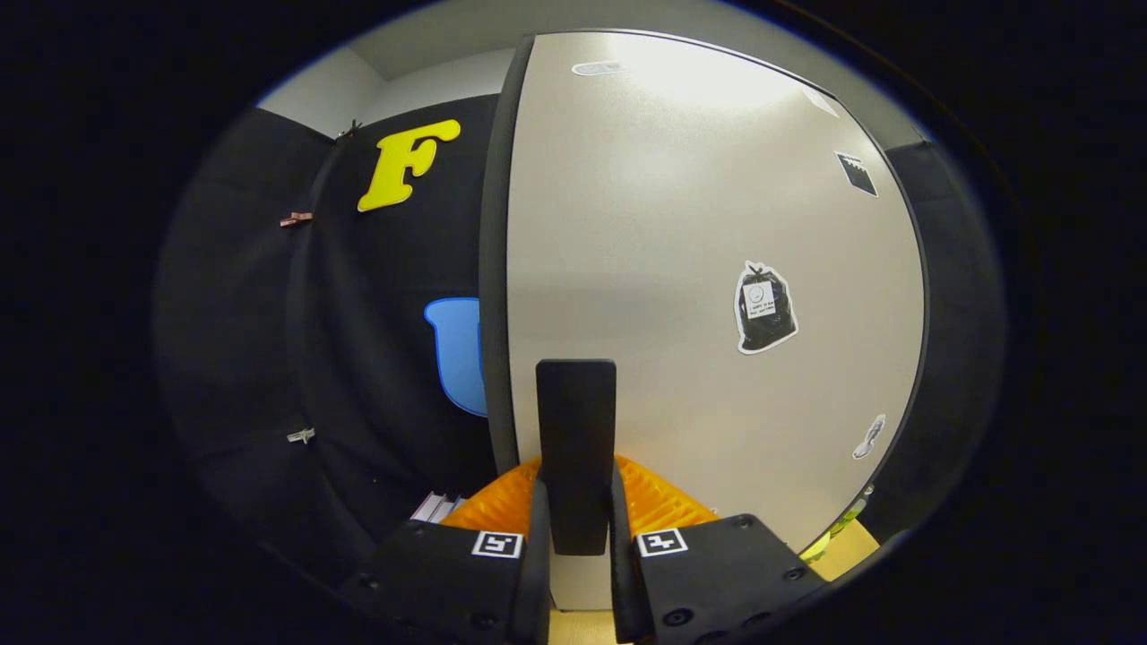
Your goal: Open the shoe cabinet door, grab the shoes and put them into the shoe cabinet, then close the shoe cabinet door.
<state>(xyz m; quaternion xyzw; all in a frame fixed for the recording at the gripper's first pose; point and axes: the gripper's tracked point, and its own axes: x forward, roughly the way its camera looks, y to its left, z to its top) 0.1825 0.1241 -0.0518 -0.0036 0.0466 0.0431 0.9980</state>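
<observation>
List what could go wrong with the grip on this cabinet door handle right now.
1. The gripper is clamped on the dark upright handle low on the pale door; pulling off-axis may let the handle slide out between the fingers.
2. The grip sits near the handle's lower end, so slipping off seems possible.
3. The door's edge stands close to the booth wall and might brush it.

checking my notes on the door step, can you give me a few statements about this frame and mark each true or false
1. The gripper is shut on the black door handle. True.
2. The cabinet door is dark wood. False: it is pale beige.
3. A sticker of a black bag sits on the door beyond the fingers. True.
4. A shoe is held between the fingers. False: the handle is between them.
</observation>
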